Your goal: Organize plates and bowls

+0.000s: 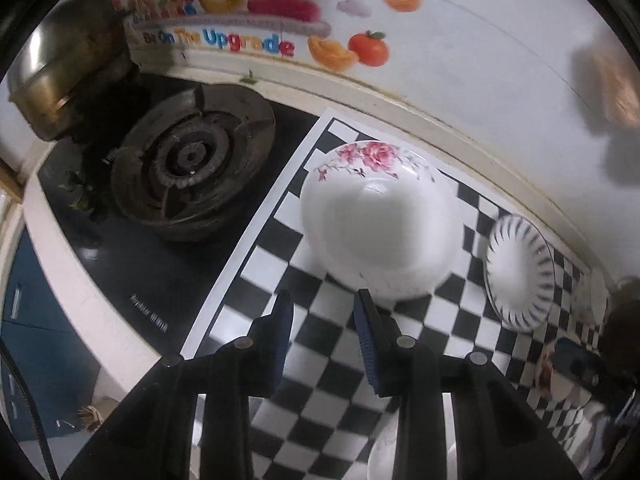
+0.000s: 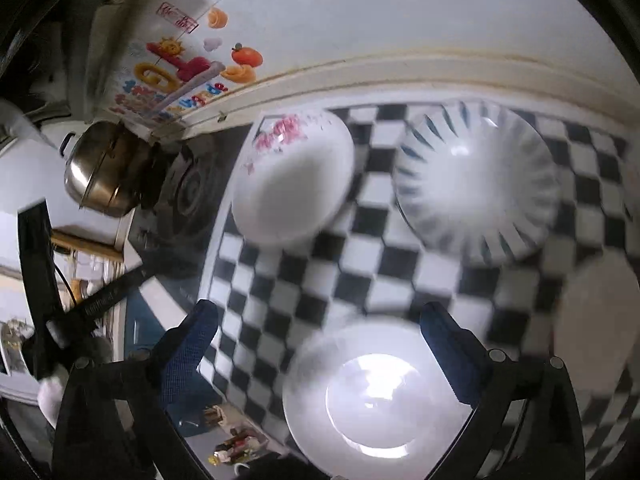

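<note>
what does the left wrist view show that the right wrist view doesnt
Only the left wrist view: the left tongs, jaws a little apart with nothing between them, and the gas burner seen sharply.

Only the right wrist view: the right tongs, jaws wide open over a plain white plate without touching it, and another blurred pale dish at the right edge.

Both: the checkered mat, the rose-patterned dish, the blue-striped dish, the metal pot and the wall sticker.
</note>
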The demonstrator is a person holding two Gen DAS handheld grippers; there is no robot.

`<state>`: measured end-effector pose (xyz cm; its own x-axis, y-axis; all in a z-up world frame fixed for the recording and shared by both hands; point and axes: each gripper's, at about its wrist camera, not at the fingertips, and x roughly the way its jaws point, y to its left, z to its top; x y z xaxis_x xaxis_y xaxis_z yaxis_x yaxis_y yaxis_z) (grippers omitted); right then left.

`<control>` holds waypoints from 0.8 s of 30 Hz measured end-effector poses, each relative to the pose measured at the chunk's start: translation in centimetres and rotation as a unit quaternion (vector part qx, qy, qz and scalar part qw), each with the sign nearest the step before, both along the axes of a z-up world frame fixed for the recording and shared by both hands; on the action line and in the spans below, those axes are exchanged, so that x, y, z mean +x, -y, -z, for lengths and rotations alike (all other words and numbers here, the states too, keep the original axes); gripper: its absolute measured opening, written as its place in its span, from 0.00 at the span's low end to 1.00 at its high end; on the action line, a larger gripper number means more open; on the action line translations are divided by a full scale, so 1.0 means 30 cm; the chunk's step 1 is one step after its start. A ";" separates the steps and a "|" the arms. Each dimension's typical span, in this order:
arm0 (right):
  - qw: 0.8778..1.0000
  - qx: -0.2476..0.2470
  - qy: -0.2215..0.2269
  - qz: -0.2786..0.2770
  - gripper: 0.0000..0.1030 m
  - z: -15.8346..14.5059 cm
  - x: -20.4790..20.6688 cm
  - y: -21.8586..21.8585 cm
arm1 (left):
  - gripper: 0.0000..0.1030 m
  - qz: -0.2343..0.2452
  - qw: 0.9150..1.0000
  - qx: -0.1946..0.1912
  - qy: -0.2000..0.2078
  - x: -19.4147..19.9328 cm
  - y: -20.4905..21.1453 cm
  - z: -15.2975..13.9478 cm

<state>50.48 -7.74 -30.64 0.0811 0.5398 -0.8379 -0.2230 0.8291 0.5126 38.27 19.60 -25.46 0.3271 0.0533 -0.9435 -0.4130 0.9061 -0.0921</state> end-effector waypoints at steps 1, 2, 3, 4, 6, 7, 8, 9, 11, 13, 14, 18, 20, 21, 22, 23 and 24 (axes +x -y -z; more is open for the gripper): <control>1.000 -0.009 -0.008 -0.007 1.00 0.011 0.046 -0.036 | 0.28 0.000 1.000 -0.011 -0.007 0.026 -0.025 0.024; 1.000 -0.020 -0.019 -0.013 1.00 0.022 0.102 -0.077 | 0.28 -0.001 1.000 -0.026 -0.016 0.061 -0.063 0.055; 0.999 -0.021 -0.026 -0.013 0.99 0.032 0.149 -0.102 | 0.28 -0.002 0.999 -0.035 -0.022 0.082 -0.085 0.076; 0.999 -0.027 -0.034 -0.015 0.99 0.046 0.196 -0.133 | 0.28 -0.002 0.999 -0.045 -0.030 0.105 -0.108 0.103; 0.997 -0.052 -0.045 -0.020 0.96 0.086 0.288 -0.194 | 0.28 -0.001 0.997 -0.063 -0.043 0.152 -0.150 0.162; 0.997 -0.063 -0.047 -0.023 0.95 0.105 0.328 -0.224 | 0.28 0.001 0.996 -0.071 -0.050 0.174 -0.164 0.190; 0.995 -0.075 -0.052 -0.028 0.92 0.129 0.370 -0.257 | 0.28 0.003 0.995 -0.082 -0.056 0.197 -0.176 0.221; 0.994 -0.089 -0.060 -0.036 0.87 0.158 0.408 -0.291 | 0.28 0.005 0.994 -0.089 -0.063 0.215 -0.185 0.247; 0.991 -0.106 -0.070 -0.049 0.78 0.206 0.459 -0.333 | 0.28 0.005 0.992 -0.104 -0.075 0.250 -0.200 0.300; 0.988 -0.123 -0.079 -0.055 0.78 0.257 0.507 -0.362 | 0.28 0.006 0.990 -0.114 -0.084 0.285 -0.211 0.344; 0.986 -0.130 -0.085 -0.054 0.77 0.288 0.537 -0.369 | 0.28 0.008 0.989 -0.119 -0.088 0.303 -0.212 0.364; 0.985 -0.113 -0.123 -0.034 0.58 0.395 0.619 -0.347 | 0.28 0.014 0.987 -0.131 -0.095 0.345 -0.210 0.410; 0.985 -0.098 -0.137 -0.026 0.51 0.425 0.643 -0.335 | 0.28 0.018 0.986 -0.132 -0.099 0.360 -0.202 0.430; 0.985 -0.092 -0.143 -0.025 0.43 0.437 0.652 -0.334 | 0.28 0.020 0.986 -0.131 -0.101 0.366 -0.200 0.439; 0.984 -0.090 -0.154 -0.026 0.42 0.458 0.661 -0.331 | 0.28 0.022 0.986 -0.131 -0.104 0.378 -0.196 0.450; 0.983 -0.087 -0.158 -0.026 0.42 0.468 0.666 -0.334 | 0.28 0.023 0.986 -0.131 -0.105 0.384 -0.196 0.459; 0.983 -0.083 -0.163 -0.029 0.42 0.479 0.668 -0.340 | 0.28 0.026 0.985 -0.130 -0.108 0.390 -0.194 0.467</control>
